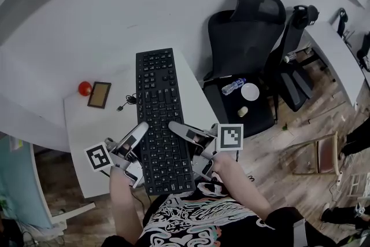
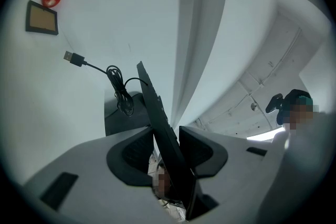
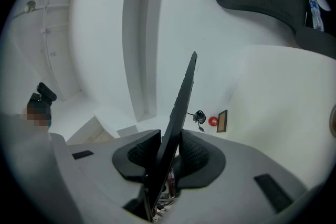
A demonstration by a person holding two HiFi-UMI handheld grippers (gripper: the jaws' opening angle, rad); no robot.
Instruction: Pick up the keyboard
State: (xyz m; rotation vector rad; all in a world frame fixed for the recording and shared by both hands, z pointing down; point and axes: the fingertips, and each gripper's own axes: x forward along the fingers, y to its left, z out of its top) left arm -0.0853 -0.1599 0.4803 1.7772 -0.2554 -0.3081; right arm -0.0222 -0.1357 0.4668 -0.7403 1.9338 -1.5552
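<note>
1. The person's hands sit just short of the keyboard's [image 1: 161,107] near end. Each hand holds a claw with a marker cube: one cube [image 1: 98,157] left of that end, the other [image 1: 229,137] right of it.
2. The left claw [image 1: 140,135] reaches in level and pinches the keyboard's left long edge. The board stands slightly tilted between the pads, with a sliver of gap low on one side.
3. The right claw [image 1: 180,133] pinches the opposite long edge near the same end, both pads pressed on the thin black board.
4. The keyboard is held flat between the two claws, above the white table [image 1: 87,124], and casts a shadow on it. Its near end overhangs the table's edge.
5. Left of the keyboard's middle, its coiled cable [image 1: 128,100] lies on the table, with the plug [image 2: 73,57] further left.
6. Beyond the cable from the keyboard lie a brown framed panel [image 1: 99,95] and, just beside it, a red ball [image 1: 85,88].
7. Right of the keyboard's far end stands a black office chair [image 1: 243,55] with a water bottle [image 1: 233,86] on its seat.
</note>
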